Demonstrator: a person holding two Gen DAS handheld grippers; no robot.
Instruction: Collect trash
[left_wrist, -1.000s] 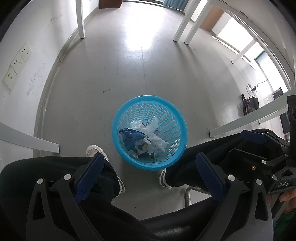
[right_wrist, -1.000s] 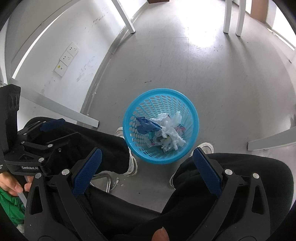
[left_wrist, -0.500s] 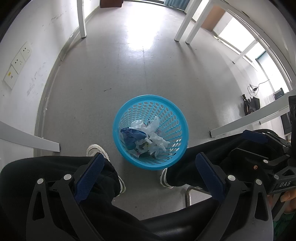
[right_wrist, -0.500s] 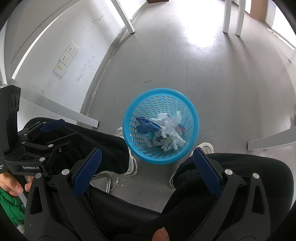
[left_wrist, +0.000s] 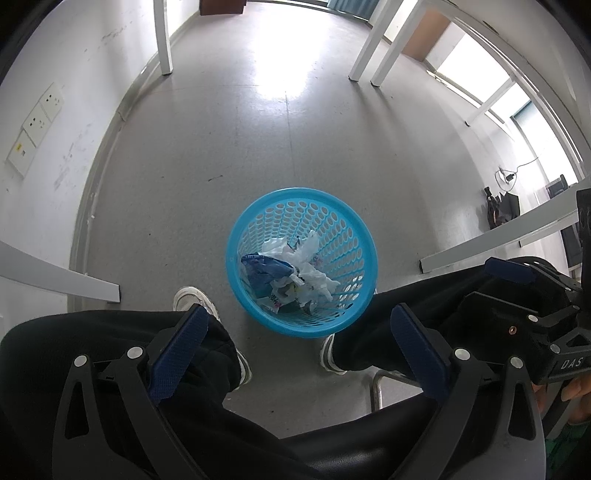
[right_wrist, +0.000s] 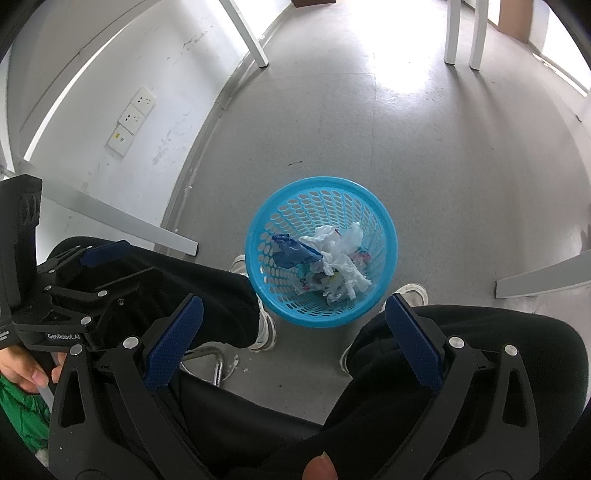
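Observation:
A blue perforated plastic basket (left_wrist: 343, 218) stands on the grey floor between the seated person's feet. It holds crumpled white paper (left_wrist: 310, 266) and a blue wrapper (left_wrist: 264, 271). It also shows in the right wrist view (right_wrist: 306, 199) with the same paper (right_wrist: 340, 258) and wrapper (right_wrist: 291, 253). My left gripper (left_wrist: 297, 343) is open and empty, held above the person's knees, short of the basket. My right gripper (right_wrist: 291, 336) is open and empty, likewise above the knees. Each gripper shows at the edge of the other's view.
The person's black-trousered legs (left_wrist: 110, 350) and white shoes (left_wrist: 195, 301) flank the basket. White table legs (left_wrist: 162, 37) stand at the far end. A white wall with sockets (left_wrist: 35, 125) runs along the left. A chrome chair leg (right_wrist: 216, 365) is below.
Both grippers stay open and almost still. The view has drifted very slightly; the basket and its contents have not moved.

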